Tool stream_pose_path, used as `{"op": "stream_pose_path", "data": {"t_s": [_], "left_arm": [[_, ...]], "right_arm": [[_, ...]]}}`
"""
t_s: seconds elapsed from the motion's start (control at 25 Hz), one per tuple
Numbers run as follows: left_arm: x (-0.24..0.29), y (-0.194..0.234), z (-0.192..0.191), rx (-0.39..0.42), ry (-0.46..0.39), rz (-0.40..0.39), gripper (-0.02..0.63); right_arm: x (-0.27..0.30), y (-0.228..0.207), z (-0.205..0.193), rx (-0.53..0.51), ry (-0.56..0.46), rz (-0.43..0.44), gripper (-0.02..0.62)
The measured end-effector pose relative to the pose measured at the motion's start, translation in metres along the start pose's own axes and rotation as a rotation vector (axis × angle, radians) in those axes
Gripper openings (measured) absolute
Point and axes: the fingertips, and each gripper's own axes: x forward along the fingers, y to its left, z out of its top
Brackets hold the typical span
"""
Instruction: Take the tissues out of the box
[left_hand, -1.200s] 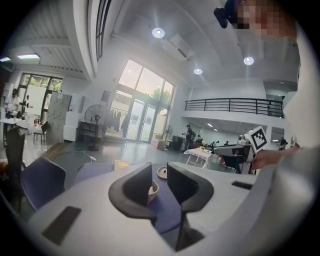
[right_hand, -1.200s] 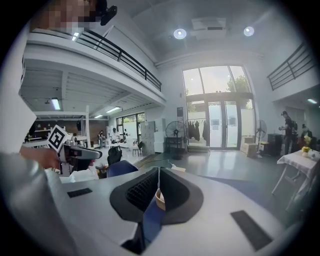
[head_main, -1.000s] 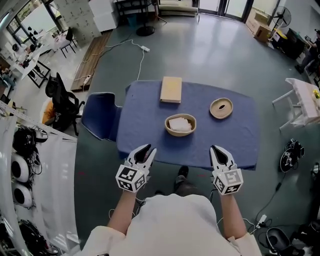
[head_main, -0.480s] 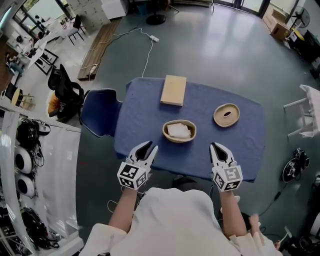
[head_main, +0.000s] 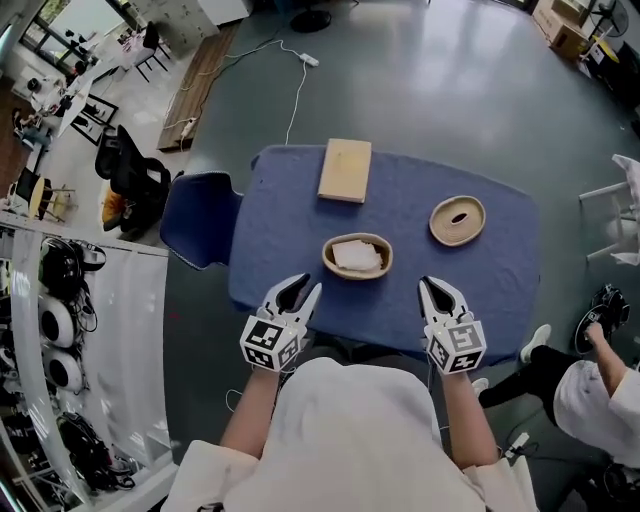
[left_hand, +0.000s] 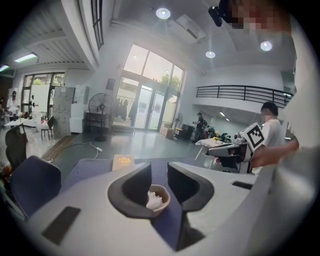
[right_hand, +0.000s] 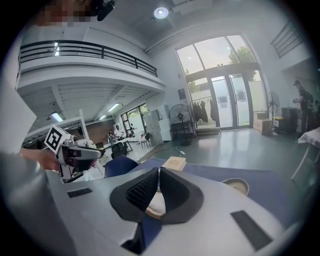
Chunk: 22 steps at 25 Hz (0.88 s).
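Box (head_main: 356, 275) one, lid (head_main: 445, 225) one.

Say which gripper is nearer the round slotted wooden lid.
Right. The right gripper hangs on the near side of the round wooden lid; the left gripper well to its left.

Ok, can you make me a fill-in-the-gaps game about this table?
The white tissues sit inside a round wooden ____.
The cloth over the table is coloured ____.
The tool whose jaws stand apart, with nothing held, is the person's ____ one.
Missing words: bowl; blue; left.
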Motion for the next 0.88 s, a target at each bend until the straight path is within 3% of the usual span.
{"op": "stream_pose_path", "data": {"t_s": [0.4,0.88], "left_arm": [[0.063,0.012,-0.018,0.094,0.117,-0.135,0.109],[0.165,0.015,-0.122,0.321,0.409,-0.380,0.127]], "right_arm": [[0.019,-0.011,-0.003,0.046,0.022,-0.089,0.035],[0.023,-0.014,-0.018,0.141,0.075,-0.248,0.035]]}}
